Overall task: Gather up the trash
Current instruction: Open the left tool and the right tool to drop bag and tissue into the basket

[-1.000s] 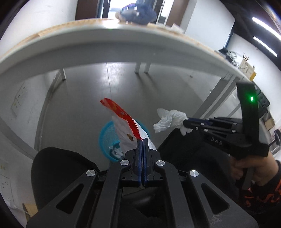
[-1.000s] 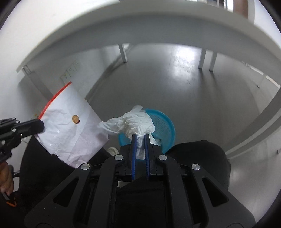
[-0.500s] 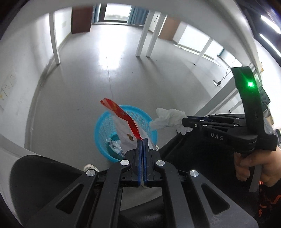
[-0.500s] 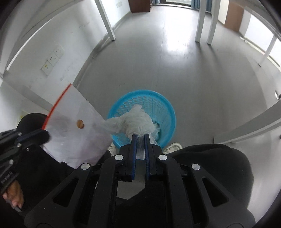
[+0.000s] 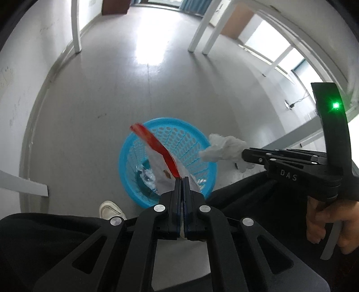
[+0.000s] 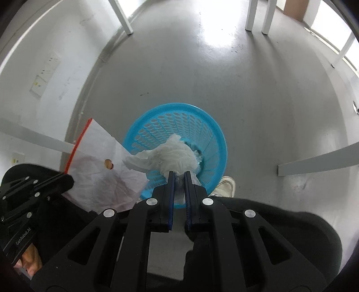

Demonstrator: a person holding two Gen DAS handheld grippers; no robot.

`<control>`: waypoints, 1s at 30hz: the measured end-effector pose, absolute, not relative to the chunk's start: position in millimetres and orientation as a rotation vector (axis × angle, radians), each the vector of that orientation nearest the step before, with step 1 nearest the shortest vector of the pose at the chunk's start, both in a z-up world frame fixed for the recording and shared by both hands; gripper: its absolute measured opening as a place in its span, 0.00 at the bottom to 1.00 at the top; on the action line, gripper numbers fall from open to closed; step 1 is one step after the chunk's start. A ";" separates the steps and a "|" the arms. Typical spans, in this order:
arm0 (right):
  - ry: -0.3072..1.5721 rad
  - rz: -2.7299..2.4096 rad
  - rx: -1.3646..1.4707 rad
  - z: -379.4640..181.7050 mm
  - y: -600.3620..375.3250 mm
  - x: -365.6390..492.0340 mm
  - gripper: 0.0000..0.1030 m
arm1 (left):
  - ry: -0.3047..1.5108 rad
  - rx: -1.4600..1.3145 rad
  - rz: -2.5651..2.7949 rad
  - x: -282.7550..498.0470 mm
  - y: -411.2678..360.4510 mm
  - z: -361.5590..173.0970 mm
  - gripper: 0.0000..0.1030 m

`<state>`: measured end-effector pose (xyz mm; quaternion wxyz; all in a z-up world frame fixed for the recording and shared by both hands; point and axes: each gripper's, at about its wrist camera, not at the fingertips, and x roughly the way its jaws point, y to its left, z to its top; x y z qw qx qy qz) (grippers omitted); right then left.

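A round blue mesh trash basket [image 5: 193, 139] [image 6: 199, 125] stands on the grey floor below both grippers, with some trash at its bottom. My left gripper [image 5: 182, 179] is shut on a clear zip bag with a red strip [image 5: 157, 143] [image 6: 98, 166], held above the basket's near side. My right gripper [image 6: 179, 174] [image 5: 244, 155] is shut on a crumpled white tissue [image 6: 175, 155] [image 5: 224, 148], held over the basket's near rim, to the right of the bag.
White table legs [image 5: 76, 27] [image 6: 253, 15] stand on the floor beyond the basket. A white wall [image 6: 44, 67] runs along the left. The person's dark-trousered legs [image 5: 44, 235] and a white shoe [image 5: 112, 210] [image 6: 227, 184] are just below the basket.
Both grippers have dropped below the table edge and moved closer over the basket, which now looks larger and nearer. Bag and tissue stay gripped.
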<state>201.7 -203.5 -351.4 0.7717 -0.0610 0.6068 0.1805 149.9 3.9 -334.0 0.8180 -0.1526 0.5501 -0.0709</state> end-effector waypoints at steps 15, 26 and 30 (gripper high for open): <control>1.509 0.316 -0.160 -439.6 -178.7 265.9 0.08 | 1.342 -0.308 -0.141 197.8 -5.1 -395.1 0.01; 1.603 0.259 -0.152 -479.7 -179.4 286.1 0.08 | 1.430 -0.300 -0.149 218.5 -7.0 -424.0 0.01; 1.615 0.244 -0.105 -482.4 -183.9 288.5 0.11 | 1.418 -0.337 -0.135 221.4 0.7 -421.3 0.03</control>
